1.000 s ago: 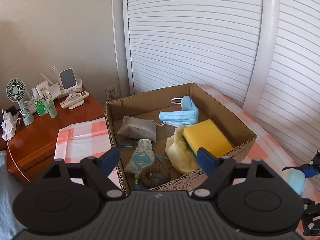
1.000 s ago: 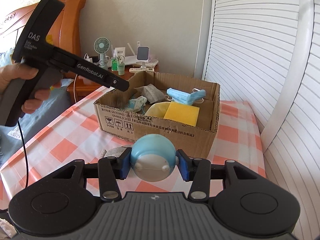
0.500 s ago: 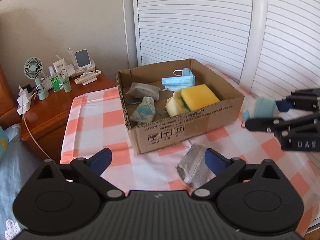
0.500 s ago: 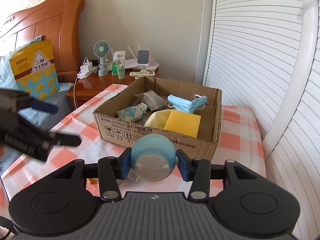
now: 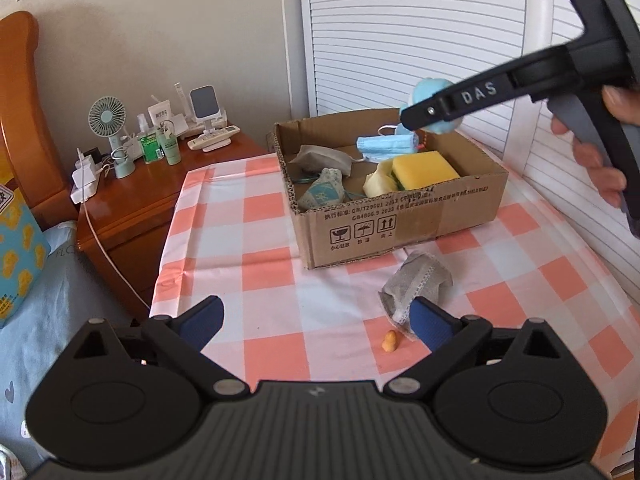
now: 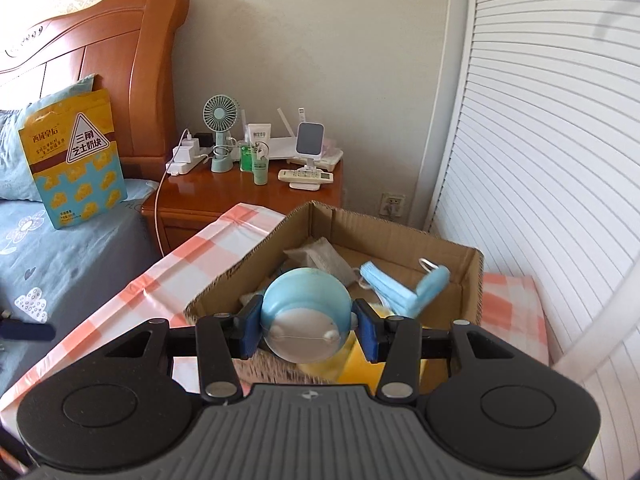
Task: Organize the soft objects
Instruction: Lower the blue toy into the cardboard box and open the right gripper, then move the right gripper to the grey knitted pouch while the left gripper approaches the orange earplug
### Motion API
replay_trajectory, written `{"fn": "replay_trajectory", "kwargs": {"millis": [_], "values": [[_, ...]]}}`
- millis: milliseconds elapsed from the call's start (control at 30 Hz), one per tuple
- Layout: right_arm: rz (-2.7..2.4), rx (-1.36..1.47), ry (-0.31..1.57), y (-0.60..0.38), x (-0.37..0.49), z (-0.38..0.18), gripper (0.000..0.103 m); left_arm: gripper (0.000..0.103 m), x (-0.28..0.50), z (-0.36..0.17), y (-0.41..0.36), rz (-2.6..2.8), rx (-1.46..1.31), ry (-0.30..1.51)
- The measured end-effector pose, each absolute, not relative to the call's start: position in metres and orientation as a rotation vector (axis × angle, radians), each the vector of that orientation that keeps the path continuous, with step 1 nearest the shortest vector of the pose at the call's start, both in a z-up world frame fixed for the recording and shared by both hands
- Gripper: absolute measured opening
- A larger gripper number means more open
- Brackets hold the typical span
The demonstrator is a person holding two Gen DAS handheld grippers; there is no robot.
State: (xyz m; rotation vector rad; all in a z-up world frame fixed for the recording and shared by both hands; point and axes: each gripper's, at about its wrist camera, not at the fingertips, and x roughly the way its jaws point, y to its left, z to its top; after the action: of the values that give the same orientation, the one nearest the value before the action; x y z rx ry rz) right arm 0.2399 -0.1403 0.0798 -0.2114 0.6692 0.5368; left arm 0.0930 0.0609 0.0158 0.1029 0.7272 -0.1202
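Holding: your right gripper (image 6: 307, 330) pinches a round light-blue plush toy with a pale belly (image 6: 305, 316), both blue pads pressed into its sides.
Right gripper position: you carry the toy above the near wall of the open brown cardboard box (image 5: 472, 204), over its interior as the left wrist view shows it.
Left gripper: your left gripper (image 5: 316, 324) is spread wide with nothing between its pads, low over the orange-and-white checked tablecloth (image 5: 260, 248).
Done so far: already in the box lie a folded light-blue face mask (image 5: 384, 145), a yellow sponge block (image 5: 424, 165), a pale yellow cloth (image 5: 376, 178), a grey fabric pouch (image 5: 322, 157) and a patterned teal sachet (image 5: 320, 190).
Left to do: release the toy; then the crumpled grey lace-edged pouch (image 5: 416, 284), lying on the cloth just beside your left gripper's right pad, looks like the last soft item outside.
Unclear: a small orange crumb-like bit (image 5: 389, 341) sits near that pouch; I cannot tell what it is.
Edges: box walls stand all round; bare floor shows beyond the mask and along the right wall.
Open room: the cloth left of the box is bare; the wooden bedside cabinet (image 5: 132, 200) is crowded.
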Motion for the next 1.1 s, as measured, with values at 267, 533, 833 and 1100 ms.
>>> {"fn": "replay_trajectory", "kwargs": {"millis": [267,533,833,1100], "values": [[0.533,-0.233,0.711,-0.102,0.297,0.072,0.061,0.099,0.080,0.010,0.080,-0.049,0.062,0.744],[0.496,-0.235,0.705,-0.095,0.297,0.065,0.102,0.099,0.078,0.004,0.090,-0.019,0.047,0.772],[0.512,-0.285,0.737,-0.097,0.258,0.065,0.103,0.099,0.072,0.002,0.094,-0.028,0.029,0.775],[0.479,-0.271,0.829,-0.100,0.223,0.045,0.103,0.099,0.064,0.003,0.097,-0.031,0.022,0.768]]}}
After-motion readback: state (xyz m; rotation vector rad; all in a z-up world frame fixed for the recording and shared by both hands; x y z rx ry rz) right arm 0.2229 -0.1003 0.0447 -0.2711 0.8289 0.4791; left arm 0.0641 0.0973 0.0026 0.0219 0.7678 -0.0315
